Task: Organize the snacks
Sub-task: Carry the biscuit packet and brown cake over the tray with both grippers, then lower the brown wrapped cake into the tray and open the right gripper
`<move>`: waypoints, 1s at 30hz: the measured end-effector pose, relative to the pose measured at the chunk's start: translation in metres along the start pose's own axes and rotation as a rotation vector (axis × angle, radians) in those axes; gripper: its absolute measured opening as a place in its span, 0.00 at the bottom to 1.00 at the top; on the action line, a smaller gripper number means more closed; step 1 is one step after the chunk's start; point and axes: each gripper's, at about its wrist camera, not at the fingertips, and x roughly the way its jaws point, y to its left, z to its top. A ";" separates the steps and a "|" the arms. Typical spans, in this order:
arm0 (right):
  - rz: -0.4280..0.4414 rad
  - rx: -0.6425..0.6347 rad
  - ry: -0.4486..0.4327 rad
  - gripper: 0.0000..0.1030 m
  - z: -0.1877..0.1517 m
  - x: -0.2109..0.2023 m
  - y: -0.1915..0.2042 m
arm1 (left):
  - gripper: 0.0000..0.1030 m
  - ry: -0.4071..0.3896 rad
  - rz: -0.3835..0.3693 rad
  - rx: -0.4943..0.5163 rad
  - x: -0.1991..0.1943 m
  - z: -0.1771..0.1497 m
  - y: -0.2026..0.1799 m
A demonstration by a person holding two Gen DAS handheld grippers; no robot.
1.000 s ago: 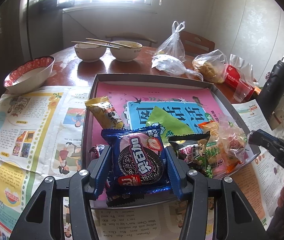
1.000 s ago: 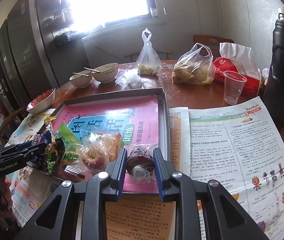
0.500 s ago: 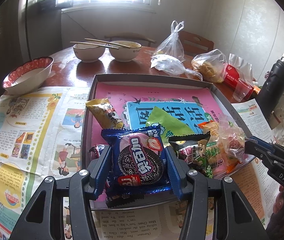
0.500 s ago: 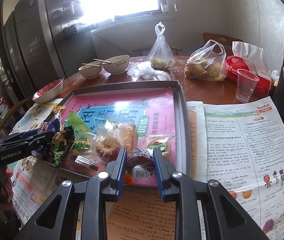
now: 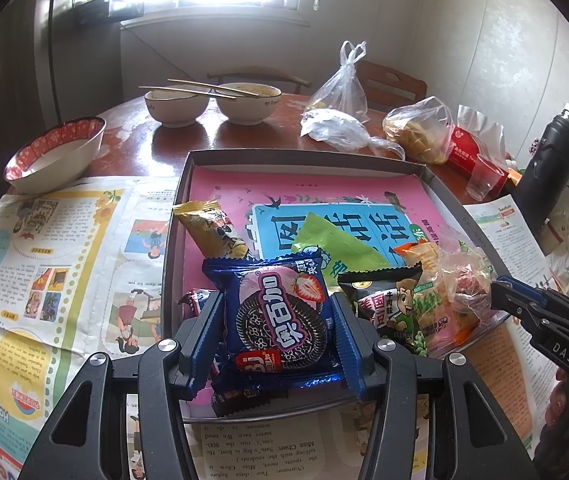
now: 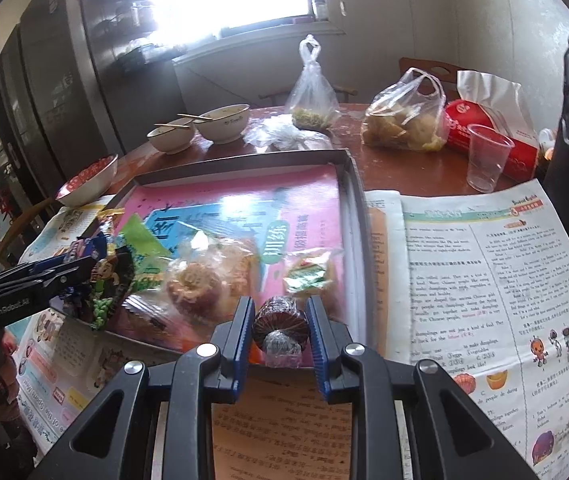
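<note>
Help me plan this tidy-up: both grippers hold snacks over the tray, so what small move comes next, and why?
Probably lower the right gripper, shut on the dark wrapped snack, onto the tray's bare pink area; the snack pile crowds the left side.

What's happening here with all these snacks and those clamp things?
A person is sorting snacks in a grey tray on a dining table, using a hand-held clamp in each hand. The left gripper is shut on a blue cookie packet. The right gripper is shut on a small dark wrapped sweet at the tray's near edge. The other packets lie piled in the tray.
</note>
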 end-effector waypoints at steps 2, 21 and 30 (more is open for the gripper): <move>-0.008 0.013 0.000 0.27 0.000 0.001 -0.003 | 0.53 0.000 0.003 0.003 0.000 0.000 0.000; -0.055 0.010 -0.008 0.27 -0.004 -0.002 -0.004 | 0.53 -0.003 0.003 0.013 0.000 0.000 -0.001; -0.071 -0.004 -0.021 0.28 -0.008 -0.010 -0.003 | 0.53 -0.006 0.002 0.019 -0.001 0.000 -0.002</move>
